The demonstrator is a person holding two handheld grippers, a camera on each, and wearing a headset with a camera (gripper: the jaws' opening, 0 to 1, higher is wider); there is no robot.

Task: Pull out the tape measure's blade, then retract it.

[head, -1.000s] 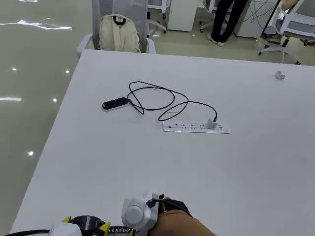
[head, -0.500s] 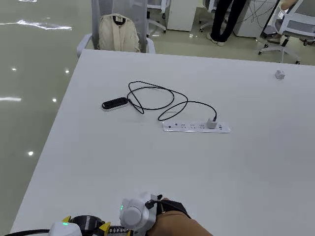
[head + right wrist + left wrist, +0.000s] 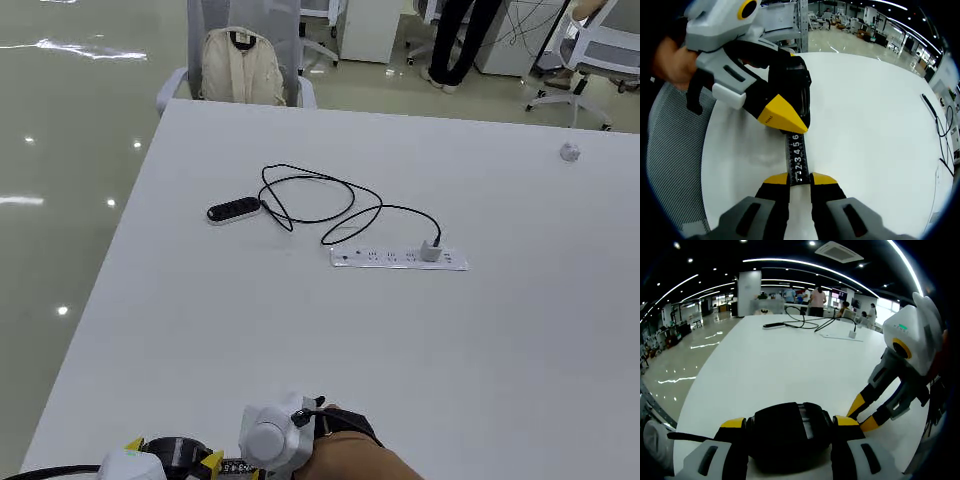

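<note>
White counter [image 3: 200,330], open-plan office with glossy floor [image 3: 60,120] behind. Left gripper [image 3: 789,421]: fingers clamped on the black case of the tape measure [image 3: 790,437], one yellow-tipped finger on each side of it. Can't tell if the case touches the counter or sits just above it. Right gripper [image 3: 797,179]: fingers closed together on the blade [image 3: 797,152], pinching it near its free end, with printed numerals readable just ahead of the fingertips. A short stretch of blade is out, running straight from the right fingers to the case mouth, low over the counter. In the right gripper view, one yellow finger of the left gripper sits directly ahead of the right fingers, against the case beside where the blade exits. In the left gripper view, the right gripper comes in to the right of the left fingers, tips angled down toward the counter. Well ahead of both sets of fingers: white power strip [image 3: 398,259] with a white adapter [image 3: 430,251] plugged in, looped black cable [image 3: 405,209], small black oblong device [image 3: 234,211]. Past the far counter edge: chair [image 3: 195,40] holding a beige backpack [image 3: 238,68].
</note>
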